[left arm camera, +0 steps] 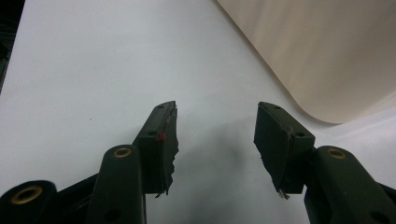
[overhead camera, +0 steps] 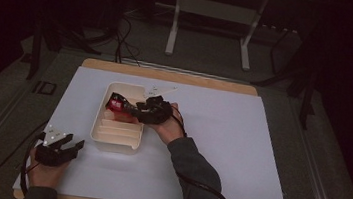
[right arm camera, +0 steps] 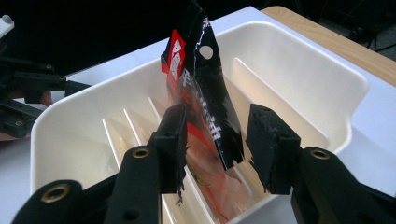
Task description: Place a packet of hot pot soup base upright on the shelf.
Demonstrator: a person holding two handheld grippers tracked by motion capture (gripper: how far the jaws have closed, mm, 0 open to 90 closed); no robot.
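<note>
A cream tray (overhead camera: 115, 138) with slotted dividers stands on the white sheet left of centre. A black and red plastic packet (overhead camera: 116, 104) stands tilted in one of its slots. In the right gripper view the packet (right arm camera: 201, 88) rises between the jaws of my right gripper (right arm camera: 217, 135), which is open; the right pad stands clear of the packet and the left one is close beside it. My right gripper (overhead camera: 136, 108) reaches into the tray from the right. My left gripper (overhead camera: 73, 141) rests near the front left corner of the sheet, open and with nothing in it (left arm camera: 215, 126), beside the tray's wall (left arm camera: 327, 46).
The white sheet (overhead camera: 221, 135) covers a wooden table whose edge (overhead camera: 167, 74) shows at the back. A white frame stand (overhead camera: 214, 13) and cables lie on the dark floor beyond. My left gripper (right arm camera: 28, 93) shows far left past the tray (right arm camera: 303, 79).
</note>
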